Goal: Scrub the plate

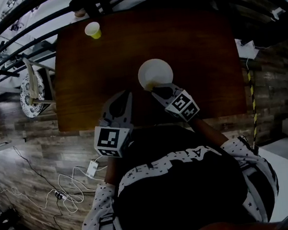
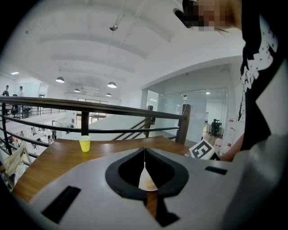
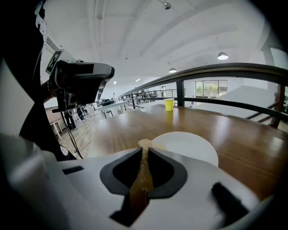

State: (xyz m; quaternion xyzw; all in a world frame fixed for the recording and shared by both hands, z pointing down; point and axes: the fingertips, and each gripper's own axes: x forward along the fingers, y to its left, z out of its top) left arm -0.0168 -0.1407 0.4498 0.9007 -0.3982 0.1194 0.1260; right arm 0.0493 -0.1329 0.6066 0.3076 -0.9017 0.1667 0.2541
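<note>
Plate point(image 1: 155, 72): mid-counter point(image 1: 199, 52), at your 12 o'clock.
Right gripper point(image 3: 145, 150): you have it clamped on a sponge point(image 3: 142, 177), tip at the plate's 7 o'clock rim.
Left gripper point(image 2: 144, 150): jaws together, holding nothing.
Cup point(image 1: 93, 30): 11 o'clock.

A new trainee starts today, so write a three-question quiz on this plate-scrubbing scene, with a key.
1. True or false: the yellow cup stands on the white plate.
2. Which side's jaws clamp the thin tan pad: A left, B right?
3. Fill in: the left gripper has its jaws ____.
Key: 1 false, the cup stands apart, farther along the table; 2 B, the right gripper; 3 shut.
</note>
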